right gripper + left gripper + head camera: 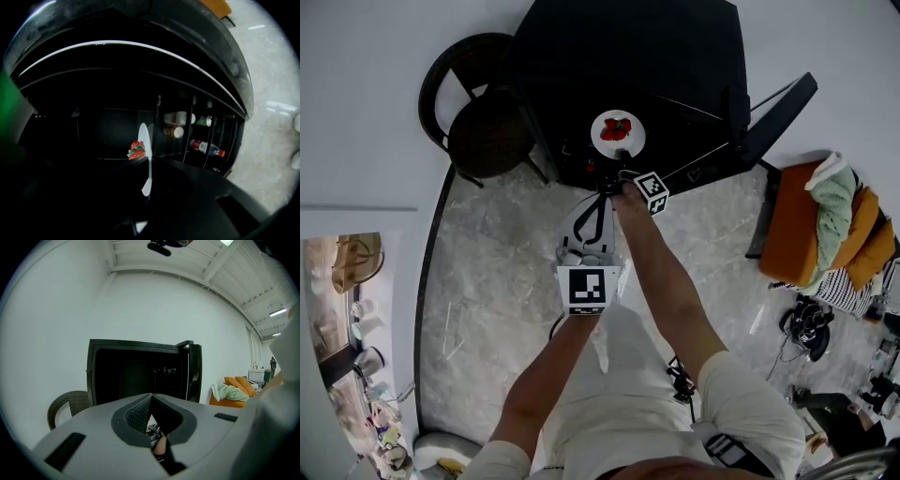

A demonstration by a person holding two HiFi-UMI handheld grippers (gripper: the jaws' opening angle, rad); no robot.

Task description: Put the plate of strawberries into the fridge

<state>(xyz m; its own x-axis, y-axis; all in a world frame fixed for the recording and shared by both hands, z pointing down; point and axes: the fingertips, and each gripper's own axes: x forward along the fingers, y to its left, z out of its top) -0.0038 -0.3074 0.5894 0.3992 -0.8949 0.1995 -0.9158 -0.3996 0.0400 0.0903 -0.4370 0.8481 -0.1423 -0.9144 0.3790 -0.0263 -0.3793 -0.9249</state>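
A black fridge [675, 75] stands against the far white wall, with its door [778, 117] swung open to the right. A dark wicker chair [483, 122] sits just to its left. Farther right, an orange couch [797, 225] is piled with clothes. A grey marble floor [487, 281] covers the space between the fridge and the person, and nothing stands between the person and the open fridge front.

The right gripper [149, 185] reaches forward with its jaws clenched on the near rim of the white plate [633, 141]. The plate is held at the fridge's open front, over its dark inside. Whether it rests on a shelf cannot be told. The strawberries [616, 128] lie in the middle of the plate, red with green tops.

The left gripper [151, 395] hangs nearer the person, just behind the right hand [630, 195]. It points at the fridge, with its jaws pressed together on nothing.

In the door racks to the right of the plate are a white bottle [178, 117], a can [174, 131] lying end-on, and a clear bottle with a red cap [206, 147]
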